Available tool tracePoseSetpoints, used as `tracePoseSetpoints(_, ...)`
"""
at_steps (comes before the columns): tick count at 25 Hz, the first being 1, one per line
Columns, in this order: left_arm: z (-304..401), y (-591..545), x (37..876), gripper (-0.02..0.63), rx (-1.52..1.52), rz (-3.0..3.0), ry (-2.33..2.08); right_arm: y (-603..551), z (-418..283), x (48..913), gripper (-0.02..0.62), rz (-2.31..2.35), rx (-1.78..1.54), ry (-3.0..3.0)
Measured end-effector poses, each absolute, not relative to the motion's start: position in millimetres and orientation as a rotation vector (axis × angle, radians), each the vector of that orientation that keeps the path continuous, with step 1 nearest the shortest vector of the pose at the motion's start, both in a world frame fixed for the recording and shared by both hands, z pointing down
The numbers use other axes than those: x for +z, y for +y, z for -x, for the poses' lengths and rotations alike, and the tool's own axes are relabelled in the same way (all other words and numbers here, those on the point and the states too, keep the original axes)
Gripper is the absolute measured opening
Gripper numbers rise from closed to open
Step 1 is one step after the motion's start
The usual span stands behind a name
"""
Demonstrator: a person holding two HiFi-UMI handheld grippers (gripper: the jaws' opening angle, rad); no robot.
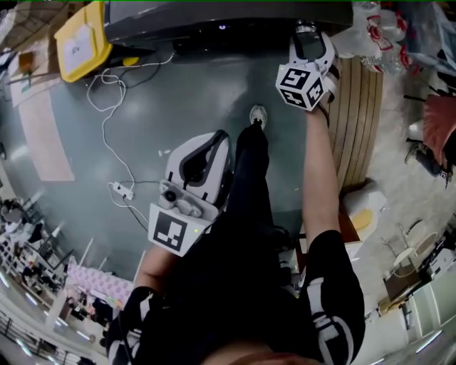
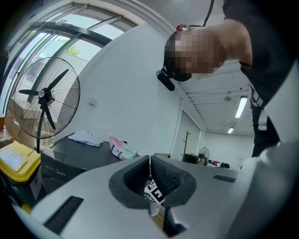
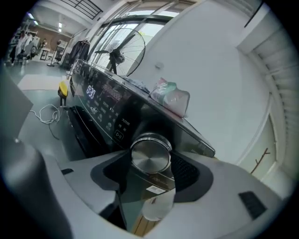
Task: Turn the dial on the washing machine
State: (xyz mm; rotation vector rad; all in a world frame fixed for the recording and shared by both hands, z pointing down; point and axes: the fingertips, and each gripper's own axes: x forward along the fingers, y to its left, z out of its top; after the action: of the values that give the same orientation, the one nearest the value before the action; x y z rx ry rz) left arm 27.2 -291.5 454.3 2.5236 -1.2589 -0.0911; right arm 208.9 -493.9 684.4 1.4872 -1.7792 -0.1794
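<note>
The dark washing machine [image 1: 214, 18] stands at the top of the head view, and its control panel [image 3: 107, 107] with a lit display fills the left of the right gripper view. The round silver dial [image 3: 150, 156] sits on the panel's right end. My right gripper [image 3: 152, 164] [image 1: 306, 32] is up against the machine and open. The dial lies between the wide jaws, with a thin gap at each pad. My left gripper [image 1: 217, 139] [image 2: 149, 161] hangs low beside the person's leg, tilted upward, and is shut on nothing.
A yellow bin [image 1: 82, 39] stands left of the machine. A white cable and power strip [image 1: 121, 189] lie on the grey floor. A wooden slatted panel [image 1: 360, 121] is at the right. A bag [image 3: 170, 98] rests on the machine's top. A standing fan [image 2: 44, 95] is beyond it.
</note>
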Motion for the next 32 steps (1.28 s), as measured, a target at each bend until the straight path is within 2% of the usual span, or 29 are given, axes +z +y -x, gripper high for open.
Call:
tracePoseSetpoints(3, -27.2, -292.4, 457.9, 0.028, -0.093, -2.516, -1.263, -493.6, -210.2, 684.5, 0.288, -1.572, 0.005, -1.898)
tracePoseSetpoints(7, -26.3, -292.7, 457.7, 0.028, -0.097, -2.517, -1.268, -496.1, -218.8, 683.8, 0.287, -1.743, 0.659, -2.171)
tracePoseSetpoints(9, -24.5, -292.8, 456.3, 0.028, -0.102, -2.515, -1.279, -495.9, -220.6, 681.6, 0.288, -1.766, 0.602, -2.157)
tracePoseSetpoints(13, -21.2, -290.6, 455.9, 0.028, -0.102, -2.509, -1.291, -492.9, -212.9, 681.2, 0.314, -1.709, 0.161, -1.959)
tracePoseSetpoints(17, -22.6, -289.8, 458.3, 0.028, -0.091, -2.504, -1.288, -496.7, -212.6, 685.0, 0.312, -1.67, 0.005, -1.864)
tracePoseSetpoints(23, -24.9, -290.0, 460.4, 0.029, -0.089, -2.501, -1.283, -500.4, -211.7, 682.4, 0.288, -1.69, 0.059, -1.911)
tracePoseSetpoints(28, -24.8, -288.6, 460.3, 0.029, -0.096, -2.5, -1.283, -500.4, -221.6, 684.4, 0.287, -1.846, 0.72, -2.194)
tracePoseSetpoints(32, -24.2, -288.6, 459.2, 0.028, -0.104, -2.498, -1.286, -499.3, -217.9, 682.5, 0.294, -1.817, 0.526, -2.14)
